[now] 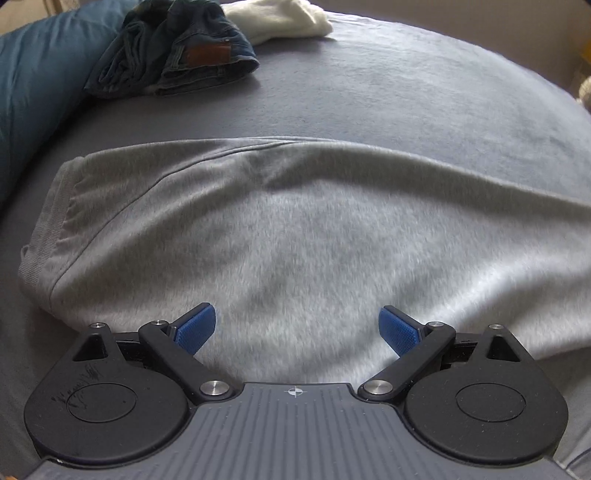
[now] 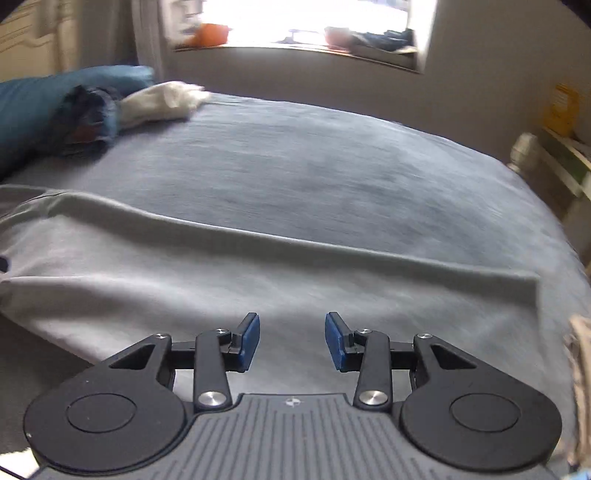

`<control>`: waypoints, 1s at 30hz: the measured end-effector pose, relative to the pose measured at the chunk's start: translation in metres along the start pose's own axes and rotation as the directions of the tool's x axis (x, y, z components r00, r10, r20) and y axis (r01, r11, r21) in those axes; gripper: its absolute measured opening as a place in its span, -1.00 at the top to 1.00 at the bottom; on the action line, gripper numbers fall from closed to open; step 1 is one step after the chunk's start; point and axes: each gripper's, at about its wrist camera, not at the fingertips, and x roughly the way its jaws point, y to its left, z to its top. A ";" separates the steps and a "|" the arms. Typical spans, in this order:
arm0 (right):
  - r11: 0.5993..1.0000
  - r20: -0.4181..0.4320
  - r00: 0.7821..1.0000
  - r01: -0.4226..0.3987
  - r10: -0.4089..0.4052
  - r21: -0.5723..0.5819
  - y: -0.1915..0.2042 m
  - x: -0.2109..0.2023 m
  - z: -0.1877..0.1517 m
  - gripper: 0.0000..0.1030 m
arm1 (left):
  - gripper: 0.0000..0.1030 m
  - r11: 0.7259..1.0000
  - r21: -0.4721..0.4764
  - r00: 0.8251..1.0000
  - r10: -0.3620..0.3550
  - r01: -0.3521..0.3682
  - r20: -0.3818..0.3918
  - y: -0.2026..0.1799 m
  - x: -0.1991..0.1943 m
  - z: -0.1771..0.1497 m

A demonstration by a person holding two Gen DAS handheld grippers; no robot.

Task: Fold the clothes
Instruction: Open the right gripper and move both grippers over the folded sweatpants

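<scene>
**Two claws spread above a soft grey garment on the bed**

Both claws hang just over a light grey garment that lies spread across the grey-blue bed. The left claw has its blue pads set wide apart with nothing between them; the right claw is also parted, less widely, and likewise holds nothing. The right wrist view is blurred, so fine detail of the cloth there cannot be read.

The garment looks like brushed fleece or jersey: soft, limp, light, with a slightly fuzzy face that the ribbed pads should grip well. It will drape and sag from any single hold, so it is better taken at two points at once. A ribbed band at its left end, seen in the left wrist view, is thicker and firmer than the body cloth and looks like the surest place for the left claw. On the right, the far corner gives a clean edge to pinch. The long far edge already sits as a doubled ridge, which suggests the cloth lies in at least two layers; a pinch there would need to catch all of them or the fold will slip apart.

Further up the bed, near a teal pillow, sit bunched jeans and a white garment.
</scene>
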 end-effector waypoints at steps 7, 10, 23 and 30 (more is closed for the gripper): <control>0.956 -0.053 0.982 -0.189 0.182 -0.224 0.081 0.011 0.042 0.31 | -0.87 0.995 0.040 0.995 0.095 -0.095 0.007 0.017 0.020 0.000; 0.955 -0.084 0.977 -0.210 0.196 -0.211 0.094 0.011 0.051 0.31 | -0.86 0.994 -0.059 0.995 0.095 -0.096 -0.024 0.042 0.034 0.000; 0.955 -0.245 0.945 -0.259 0.219 -0.145 0.144 0.019 0.075 0.32 | -0.90 0.987 -0.144 0.998 0.060 -0.065 -0.035 0.078 0.057 0.004; 0.973 -0.283 0.945 -0.201 0.163 -0.112 0.144 -0.006 0.083 0.32 | -0.98 0.989 -0.143 0.999 0.039 -0.040 -0.012 0.089 0.064 0.008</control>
